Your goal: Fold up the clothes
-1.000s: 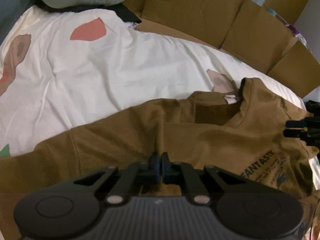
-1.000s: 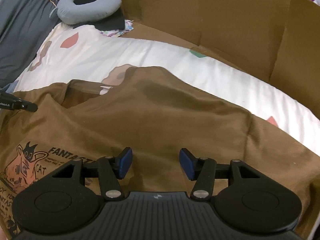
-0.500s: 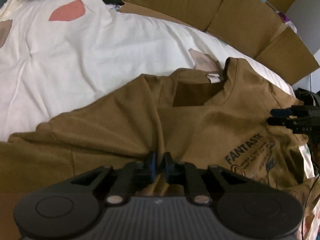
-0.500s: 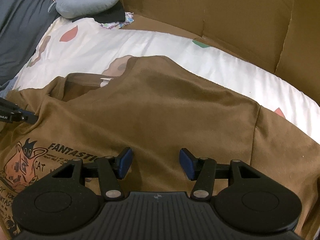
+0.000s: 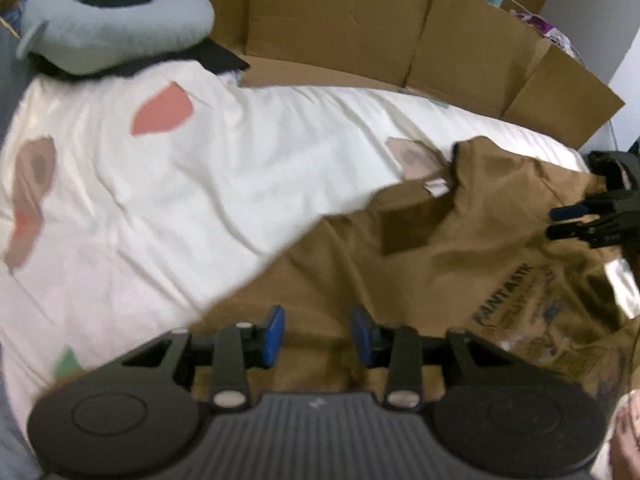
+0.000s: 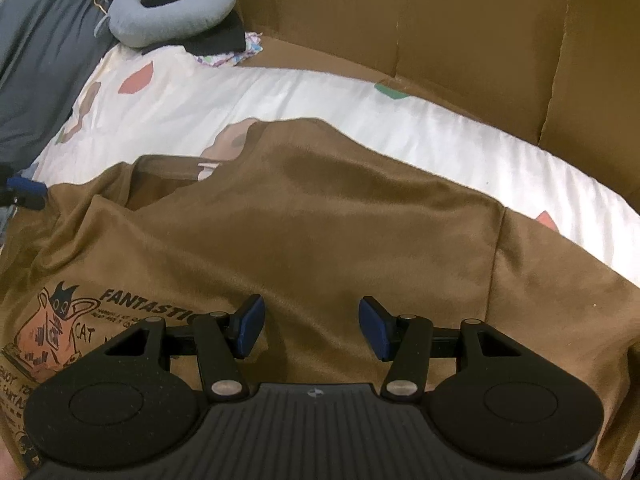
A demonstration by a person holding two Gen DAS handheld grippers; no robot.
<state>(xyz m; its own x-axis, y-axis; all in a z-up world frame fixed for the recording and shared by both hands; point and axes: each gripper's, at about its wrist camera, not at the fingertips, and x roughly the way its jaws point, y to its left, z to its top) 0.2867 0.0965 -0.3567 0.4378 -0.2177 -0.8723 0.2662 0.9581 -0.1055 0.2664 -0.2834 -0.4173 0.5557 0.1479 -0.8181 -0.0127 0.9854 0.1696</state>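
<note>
Cardboard wall (image 6: 460,32) behind brown shirt (image 6: 320,232); left gripper (image 5: 317,334) opening, right gripper (image 6: 311,326) agape, both empty.

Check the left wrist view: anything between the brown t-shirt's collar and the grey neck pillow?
Only bedsheet. Between the t-shirt collar and the neck pillow lies bare white sheet with pink and tan patches; nothing else rests there.
</note>
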